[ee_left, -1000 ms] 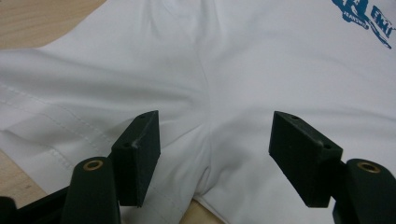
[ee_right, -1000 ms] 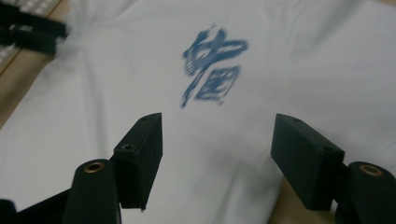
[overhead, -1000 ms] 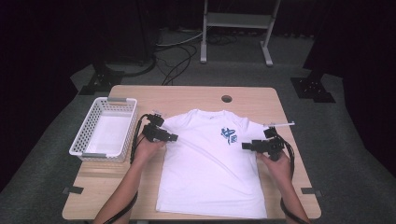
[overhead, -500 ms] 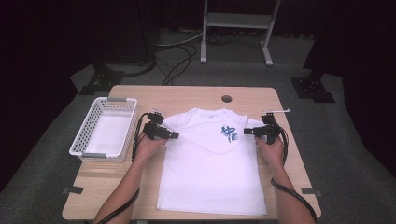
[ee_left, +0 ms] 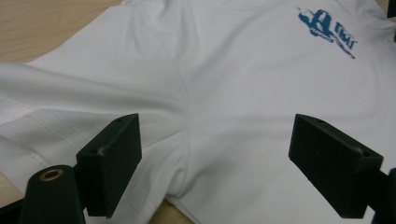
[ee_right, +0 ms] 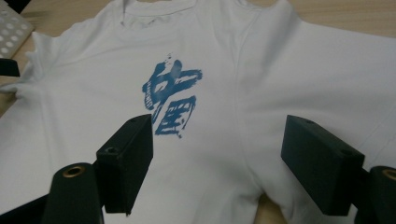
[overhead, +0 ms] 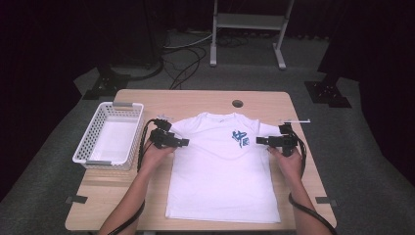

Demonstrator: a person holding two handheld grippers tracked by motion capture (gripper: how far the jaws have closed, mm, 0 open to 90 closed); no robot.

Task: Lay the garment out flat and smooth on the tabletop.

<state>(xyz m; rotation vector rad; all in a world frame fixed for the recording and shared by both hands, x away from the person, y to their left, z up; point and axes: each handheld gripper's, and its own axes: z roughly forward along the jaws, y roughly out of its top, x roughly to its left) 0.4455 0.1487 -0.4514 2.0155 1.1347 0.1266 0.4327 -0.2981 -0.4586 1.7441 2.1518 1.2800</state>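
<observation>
Left gripper (overhead: 185,142) and right gripper (overhead: 259,140), jaws wide apart and empty, flank the flat T-shirt (overhead: 222,176) at its sleeve seams.

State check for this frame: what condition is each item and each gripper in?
T-shirt: spread flat on the table, front up, blue print showing, unfolded.
Basket: upright, empty, at the table's left.
Left gripper: open, jaws wide apart, over the shirt's sleeve seam, holding nothing.
Right gripper: open, jaws wide apart, over the other sleeve seam, holding nothing.
</observation>
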